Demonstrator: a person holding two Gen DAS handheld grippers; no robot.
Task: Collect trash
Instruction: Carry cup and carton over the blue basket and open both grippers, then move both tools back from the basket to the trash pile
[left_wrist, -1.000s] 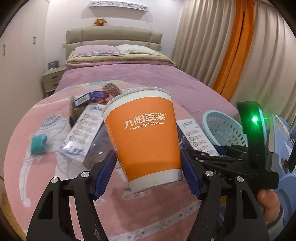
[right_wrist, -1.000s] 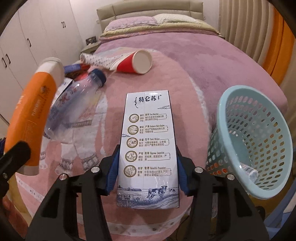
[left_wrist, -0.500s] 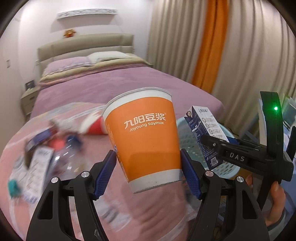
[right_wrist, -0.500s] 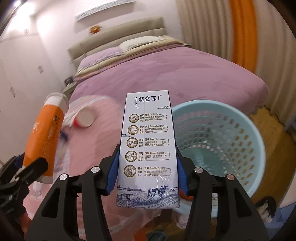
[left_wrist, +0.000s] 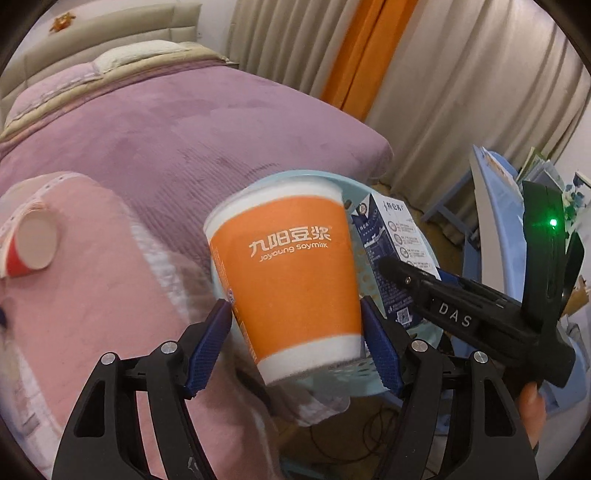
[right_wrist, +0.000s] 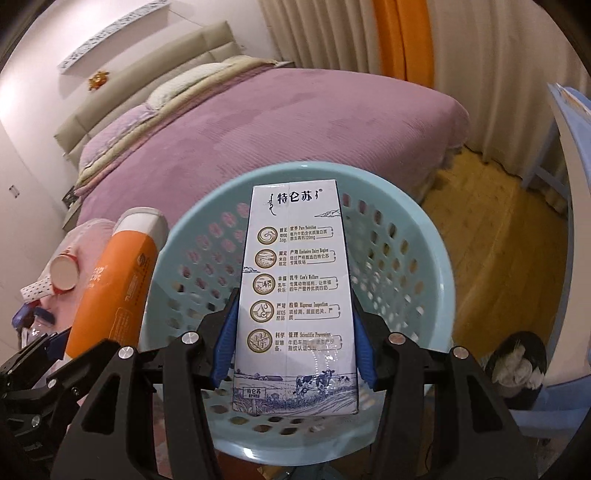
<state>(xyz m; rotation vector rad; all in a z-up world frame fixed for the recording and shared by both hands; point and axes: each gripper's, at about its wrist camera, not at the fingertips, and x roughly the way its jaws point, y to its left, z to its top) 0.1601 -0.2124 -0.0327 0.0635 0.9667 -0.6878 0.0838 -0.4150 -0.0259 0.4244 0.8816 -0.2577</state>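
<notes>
You're at the drop: with right gripper (right_wrist: 293, 343) pinching the milk carton (right_wrist: 295, 295) over the basket (right_wrist: 436, 266) and left gripper (left_wrist: 295, 339) clamping the soymilk cup (left_wrist: 288, 273) at nine o'clock of it, release both inside the rim.

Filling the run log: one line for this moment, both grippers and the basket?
left gripper: shut on orange soymilk cup | right gripper: shut on milk carton | both over blue basket | nothing released yet

The light blue basket (right_wrist: 439, 295) is gaping open beside the bed (right_wrist: 295, 125), its mouth partly blocked by the milk carton (right_wrist: 295, 295). The orange cup (right_wrist: 114, 291) is crowding its left rim; bare wooden floor (right_wrist: 498, 236) is lying open to the right.
</notes>
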